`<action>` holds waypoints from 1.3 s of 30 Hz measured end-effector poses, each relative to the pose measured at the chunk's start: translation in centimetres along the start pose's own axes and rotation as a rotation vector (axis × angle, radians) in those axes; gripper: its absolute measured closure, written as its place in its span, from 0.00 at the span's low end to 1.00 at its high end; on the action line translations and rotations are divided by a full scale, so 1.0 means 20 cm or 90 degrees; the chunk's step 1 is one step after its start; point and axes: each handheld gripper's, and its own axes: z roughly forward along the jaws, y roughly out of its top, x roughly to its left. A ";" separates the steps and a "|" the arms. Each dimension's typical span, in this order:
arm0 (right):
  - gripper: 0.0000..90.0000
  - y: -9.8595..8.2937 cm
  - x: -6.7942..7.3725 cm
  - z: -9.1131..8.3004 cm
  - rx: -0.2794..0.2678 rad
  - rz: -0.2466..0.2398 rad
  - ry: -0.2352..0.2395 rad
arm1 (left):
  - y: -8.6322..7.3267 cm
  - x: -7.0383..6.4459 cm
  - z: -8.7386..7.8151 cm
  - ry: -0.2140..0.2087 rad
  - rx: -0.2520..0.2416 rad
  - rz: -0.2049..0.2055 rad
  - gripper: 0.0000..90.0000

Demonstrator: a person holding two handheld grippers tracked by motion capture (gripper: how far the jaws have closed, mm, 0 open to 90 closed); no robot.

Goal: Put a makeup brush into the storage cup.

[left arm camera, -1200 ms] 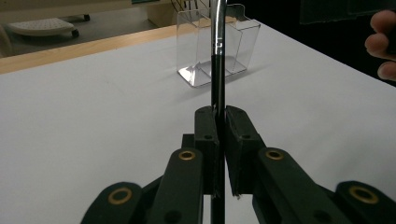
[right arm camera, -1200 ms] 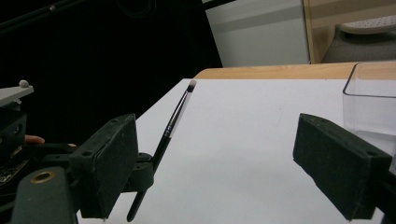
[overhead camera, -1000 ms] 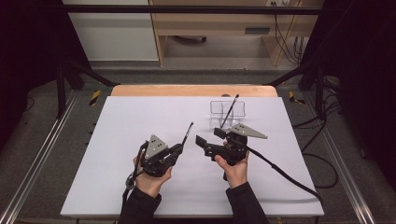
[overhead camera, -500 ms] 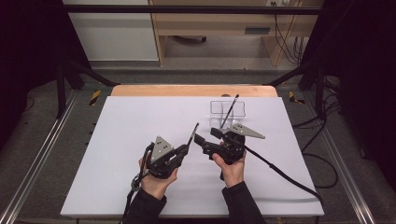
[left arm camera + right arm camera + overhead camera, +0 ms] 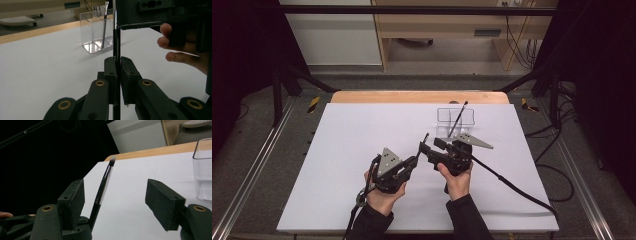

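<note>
Left claw [image 5: 116, 75] clamped on brush [image 5: 116, 42], upright above table [image 5: 362, 130]. Right claw [image 5: 120, 202] wide around shaft; close squarely before releasing left, then drop into clear holder [image 5: 455, 116].

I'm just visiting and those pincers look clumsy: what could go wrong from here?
The left gripper pinches the thin brush only at its handle, so it might twist or slip. The right gripper is open around it; closing off-centre could knock it loose. The clear holder looks light, so a nudge might tip it.
</note>
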 end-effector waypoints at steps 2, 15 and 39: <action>0.40 0.00 0.00 0.00 -0.001 0.006 0.001 | 0.00 0.00 0.00 0.000 0.001 0.001 0.93; 0.56 -0.01 0.00 0.01 0.000 0.034 0.016 | 0.00 -0.02 0.02 0.006 0.002 -0.006 0.93; 0.83 -0.02 0.00 0.03 0.014 0.057 0.037 | 0.00 -0.04 0.03 0.008 0.006 -0.005 0.93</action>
